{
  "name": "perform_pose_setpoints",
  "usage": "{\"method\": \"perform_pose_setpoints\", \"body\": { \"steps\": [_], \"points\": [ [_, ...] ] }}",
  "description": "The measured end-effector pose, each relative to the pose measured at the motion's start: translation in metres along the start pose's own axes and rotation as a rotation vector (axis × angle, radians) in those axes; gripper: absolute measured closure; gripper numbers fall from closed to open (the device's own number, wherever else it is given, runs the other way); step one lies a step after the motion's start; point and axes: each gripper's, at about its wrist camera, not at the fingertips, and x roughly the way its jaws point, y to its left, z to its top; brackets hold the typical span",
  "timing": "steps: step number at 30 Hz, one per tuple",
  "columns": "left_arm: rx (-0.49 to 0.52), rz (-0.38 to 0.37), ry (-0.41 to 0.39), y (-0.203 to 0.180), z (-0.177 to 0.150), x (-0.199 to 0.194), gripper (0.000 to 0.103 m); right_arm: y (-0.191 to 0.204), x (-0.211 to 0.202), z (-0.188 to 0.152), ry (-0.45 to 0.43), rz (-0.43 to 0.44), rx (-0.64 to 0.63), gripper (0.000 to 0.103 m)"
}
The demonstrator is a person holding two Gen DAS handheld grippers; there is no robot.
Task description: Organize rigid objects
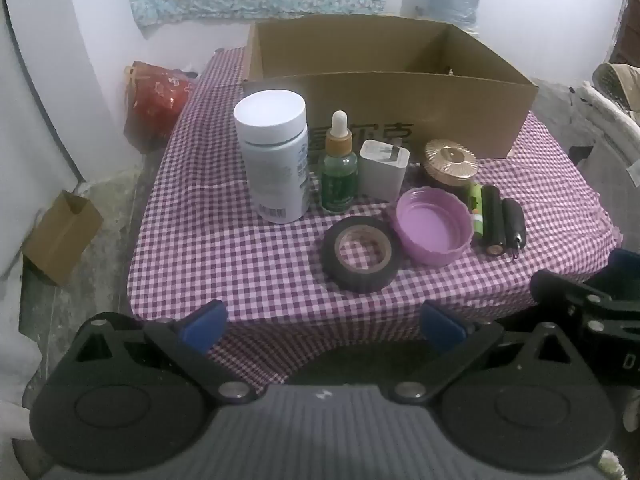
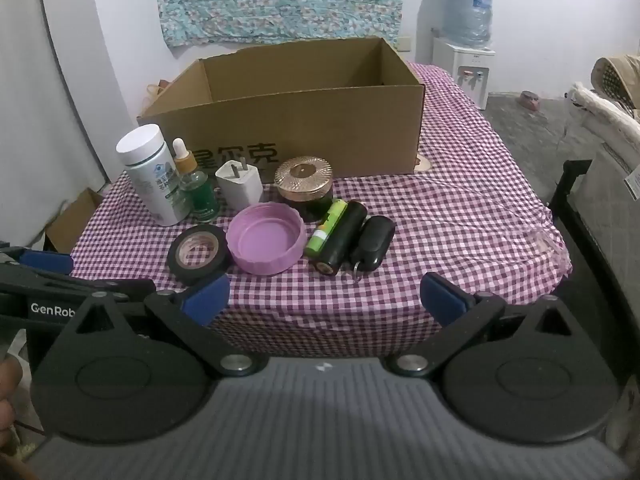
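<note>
At frame centre, the checked tablecloth [image 2: 460, 216] is seen with the open cardboard box [image 2: 304, 120] at the back; its floor is mostly hidden by the front wall. In front are lined up white bottle [image 2: 154, 178], dropper bottle [image 2: 198, 192], charger [image 2: 239, 184], gold-lidded jar [image 2: 306, 184], tape roll [image 2: 199, 253], purple lid [image 2: 265, 243], green cell [image 2: 326, 230], black cell [image 2: 342, 238], key fob [image 2: 372, 246]. Left gripper [image 1: 322, 326] and right gripper [image 2: 324, 298] are spread wide, nothing pinched, bases cut off.
</note>
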Motion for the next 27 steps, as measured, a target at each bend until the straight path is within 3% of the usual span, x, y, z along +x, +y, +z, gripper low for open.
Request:
{"method": "perform_pose_setpoints", "body": {
  "steps": [27],
  "points": [
    [-0.002, 0.027, 0.007, 0.002, -0.0016, 0.0011, 0.0, 0.0028, 0.0025, 0.0007, -0.004, 0.008, 0.006, 0.001]
  ]
}}
